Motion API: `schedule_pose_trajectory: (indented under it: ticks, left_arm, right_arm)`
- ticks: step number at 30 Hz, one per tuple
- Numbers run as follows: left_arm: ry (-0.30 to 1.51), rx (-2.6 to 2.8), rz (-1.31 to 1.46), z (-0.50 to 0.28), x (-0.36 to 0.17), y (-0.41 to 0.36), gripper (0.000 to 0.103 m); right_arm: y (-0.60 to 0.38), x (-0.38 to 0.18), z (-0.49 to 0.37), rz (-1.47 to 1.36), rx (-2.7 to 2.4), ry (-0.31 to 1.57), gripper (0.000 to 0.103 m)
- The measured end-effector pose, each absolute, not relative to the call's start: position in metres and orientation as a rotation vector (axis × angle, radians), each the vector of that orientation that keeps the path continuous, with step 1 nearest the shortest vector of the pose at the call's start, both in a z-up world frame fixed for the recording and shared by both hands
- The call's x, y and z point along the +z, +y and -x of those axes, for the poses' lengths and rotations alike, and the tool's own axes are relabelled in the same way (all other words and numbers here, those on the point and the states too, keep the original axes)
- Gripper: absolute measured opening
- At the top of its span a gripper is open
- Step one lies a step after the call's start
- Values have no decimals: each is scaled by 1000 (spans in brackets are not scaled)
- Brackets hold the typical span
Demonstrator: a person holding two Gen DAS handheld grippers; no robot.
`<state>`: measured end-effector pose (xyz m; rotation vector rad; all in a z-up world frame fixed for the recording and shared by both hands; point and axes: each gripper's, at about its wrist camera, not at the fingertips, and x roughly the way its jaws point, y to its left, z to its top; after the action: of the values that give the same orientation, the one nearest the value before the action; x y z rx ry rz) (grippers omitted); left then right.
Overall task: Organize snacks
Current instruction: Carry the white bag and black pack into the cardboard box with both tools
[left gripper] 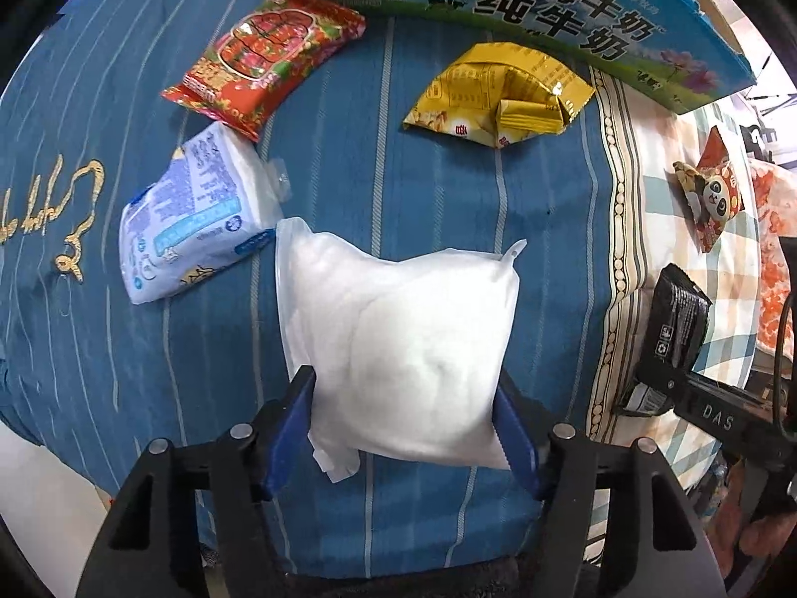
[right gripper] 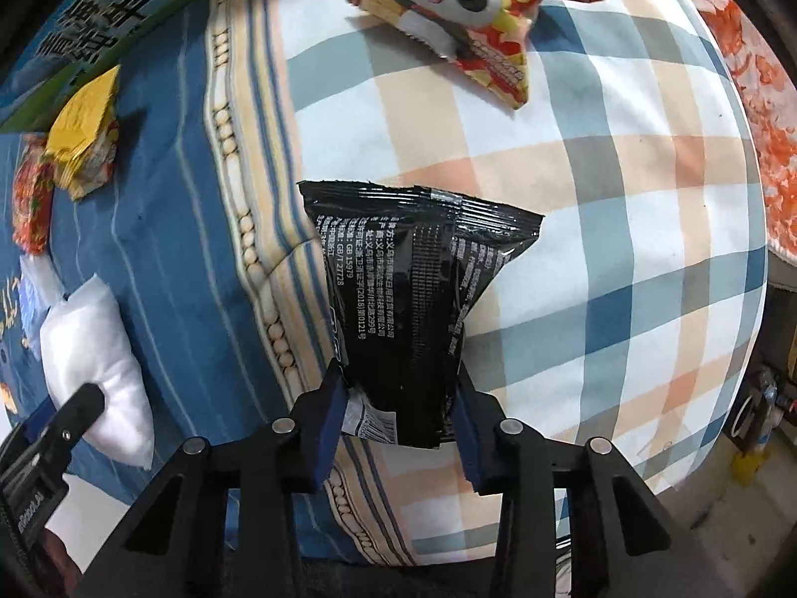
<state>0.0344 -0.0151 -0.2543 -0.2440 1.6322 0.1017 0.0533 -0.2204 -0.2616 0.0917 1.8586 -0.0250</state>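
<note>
Left claw (left gripper: 403,413) grips white pouch (left gripper: 398,349), right claw (right gripper: 398,428) grips black packet (right gripper: 403,309); the milk box (left gripper: 548,15) lies straight ahead of the left claw, nearer to it

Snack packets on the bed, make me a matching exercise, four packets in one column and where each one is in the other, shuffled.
Column one:
1. white packet
2. black packet
3. panda packet
4. yellow packet

Column two:
A. lying on the checked cloth, no gripper on it
B. between the fingers of the right gripper
C. on the blue striped cloth just in front of the milk carton
D. between the fingers of the left gripper

Pairs: 1-D, 2-B, 3-A, 4-C
</note>
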Motion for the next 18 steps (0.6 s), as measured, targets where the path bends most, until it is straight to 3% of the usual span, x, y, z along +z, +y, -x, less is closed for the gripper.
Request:
schedule_pose_trajectory:
  ticks: [9, 18]
  left_arm:
    - [1522, 70, 222, -31, -173, -19, 64]
    - [1341, -12, 226, -53, -104, -3, 64]
  right_arm:
    - [-208, -197, -43, -97, 57, 1788, 39]
    - [-206, -97, -43, -128, 163, 1641, 39]
